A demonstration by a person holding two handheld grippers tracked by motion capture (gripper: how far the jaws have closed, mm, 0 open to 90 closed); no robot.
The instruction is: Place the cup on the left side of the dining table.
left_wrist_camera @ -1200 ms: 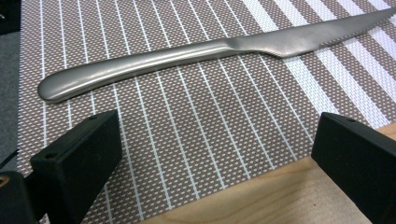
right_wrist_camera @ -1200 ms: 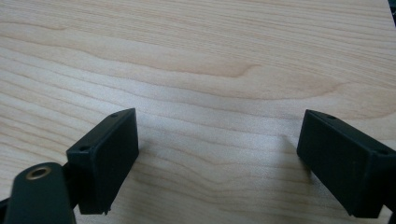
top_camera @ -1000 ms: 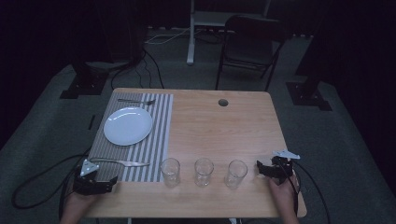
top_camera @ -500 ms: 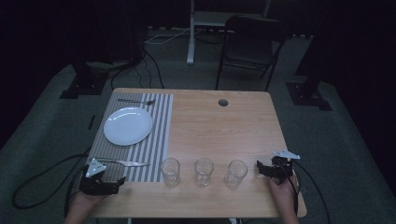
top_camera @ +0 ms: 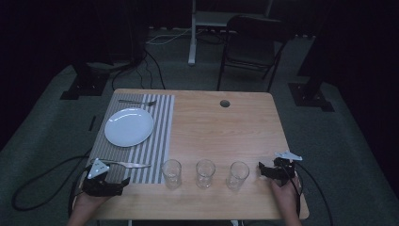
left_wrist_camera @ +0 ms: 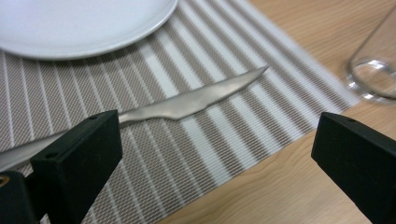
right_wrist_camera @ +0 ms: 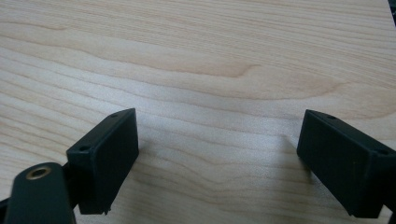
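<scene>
The high view looks forward and down from above the person's side of the table (top_camera: pixel 226 127), far enough back to take in the whole top, the floor and a chair (top_camera: pixel 249 47) beyond.

The left gripper view sits low and close over the striped mat (left_wrist_camera: pixel 154 154), looking along the jaws toward the knife (left_wrist_camera: pixel 187 100), the plate (left_wrist_camera: pixel 79 23) rim and one glass (left_wrist_camera: pixel 376 70). All four also appear at the near left of the high view.

The right gripper view sits very close above bare wood (right_wrist_camera: pixel 196 60), shared with the high view's near right corner.
</scene>
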